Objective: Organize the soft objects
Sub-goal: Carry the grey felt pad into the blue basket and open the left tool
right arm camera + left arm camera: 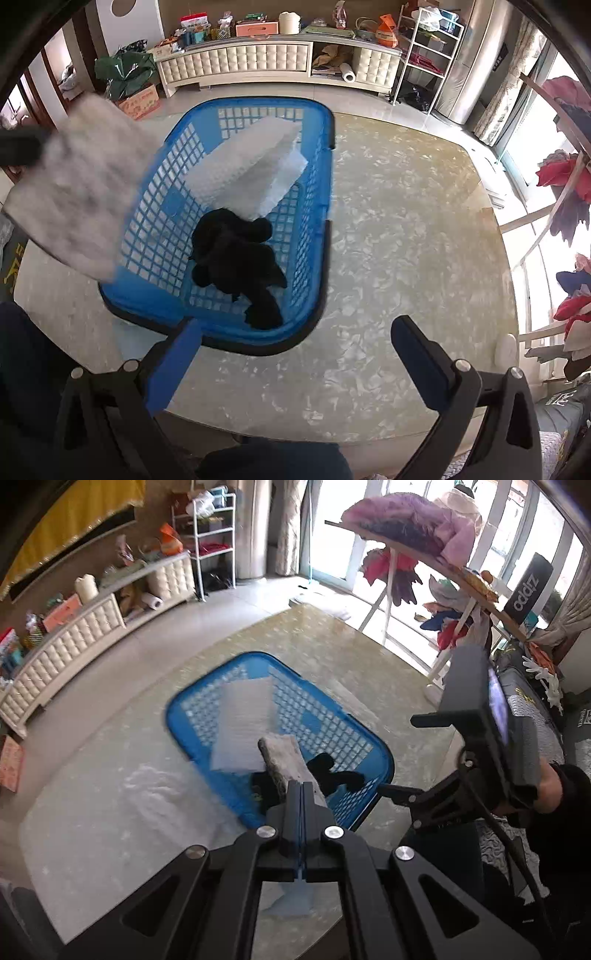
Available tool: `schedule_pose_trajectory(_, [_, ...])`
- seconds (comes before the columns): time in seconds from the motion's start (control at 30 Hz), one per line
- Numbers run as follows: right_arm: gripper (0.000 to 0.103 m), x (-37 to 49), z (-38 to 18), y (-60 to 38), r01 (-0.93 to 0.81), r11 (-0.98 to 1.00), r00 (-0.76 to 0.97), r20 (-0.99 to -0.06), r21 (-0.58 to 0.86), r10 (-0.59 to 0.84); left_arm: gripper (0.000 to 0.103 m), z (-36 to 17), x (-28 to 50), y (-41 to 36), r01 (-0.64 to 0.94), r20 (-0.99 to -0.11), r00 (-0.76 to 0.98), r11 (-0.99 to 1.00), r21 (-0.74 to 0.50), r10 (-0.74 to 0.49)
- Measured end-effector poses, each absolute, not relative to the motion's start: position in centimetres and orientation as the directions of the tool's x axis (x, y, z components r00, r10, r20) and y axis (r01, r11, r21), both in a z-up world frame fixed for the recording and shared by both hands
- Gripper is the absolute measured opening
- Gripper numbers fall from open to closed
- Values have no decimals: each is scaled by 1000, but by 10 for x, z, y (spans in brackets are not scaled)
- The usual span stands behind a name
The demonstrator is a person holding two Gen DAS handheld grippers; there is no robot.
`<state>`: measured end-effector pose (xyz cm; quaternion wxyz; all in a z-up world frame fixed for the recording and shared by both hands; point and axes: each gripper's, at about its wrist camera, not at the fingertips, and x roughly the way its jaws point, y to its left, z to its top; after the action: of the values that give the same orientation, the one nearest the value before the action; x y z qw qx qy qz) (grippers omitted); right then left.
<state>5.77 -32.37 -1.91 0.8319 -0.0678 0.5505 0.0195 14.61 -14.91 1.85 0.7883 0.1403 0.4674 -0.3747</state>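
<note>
A blue plastic basket point(192, 716) point(317, 206) stands on the marble table. In it lie a white bubble-wrap sheet point(243, 723) point(251, 162) and a black soft cloth point(328, 771) point(236, 258). My left gripper point(302, 794) is shut on a grey speckled sponge pad point(286, 760), held above the basket's near edge. The pad shows blurred at the left of the right wrist view point(77, 184). My right gripper point(295, 365) is open and empty, above the table just in front of the basket. It also shows in the left wrist view at the right point(391, 790).
The marble table point(406, 240) extends right of the basket. A white cabinet point(258, 59) with clutter lines the far wall. A rack of colourful clothes point(413, 535) stands by the window. A cardboard box point(142, 99) sits on the floor.
</note>
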Motion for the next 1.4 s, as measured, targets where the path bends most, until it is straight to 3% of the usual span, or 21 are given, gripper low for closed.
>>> schedule_pose_trajectory(0.47, [103,78,-35,-342,-88,996,382,-924,-15,20,0,-80,173,-183,725,-937,212,688,-40,-277])
schedule_pose_trajectory(1.0, [103,82,-38,-353,-72,997,380,-924,7,33,0,-96,175,-195,730,-944,223,683,-3,-242])
schedule_pose_trajectory(1.03, [103,82,-37,-353,-71,997,381,-924,6,32,2,-96,176,-195,726,-944,227,687,0,-240])
schedule_pose_trajectory(1.1, [103,81,-38,-353,-69,998,382,-923,7,32,18,-95,177,-196,724,-945,234,690,12,-229])
schedule_pose_trajectory(1.13, [103,81,-38,-354,-67,998,382,-923,6,31,32,-95,177,-196,726,-945,236,688,16,-227])
schedule_pose_trajectory(1.27, [103,79,-38,-355,-64,998,382,-924,10,33,63,-90,173,-199,738,-940,247,675,23,-237])
schedule_pose_trajectory(1.37, [103,77,-37,-357,-52,999,383,-923,14,33,76,-83,170,-199,738,-933,270,674,42,-237])
schedule_pose_trajectory(1.4, [103,76,-37,-358,-49,999,383,-923,15,33,76,-79,169,-198,735,-930,281,676,50,-238])
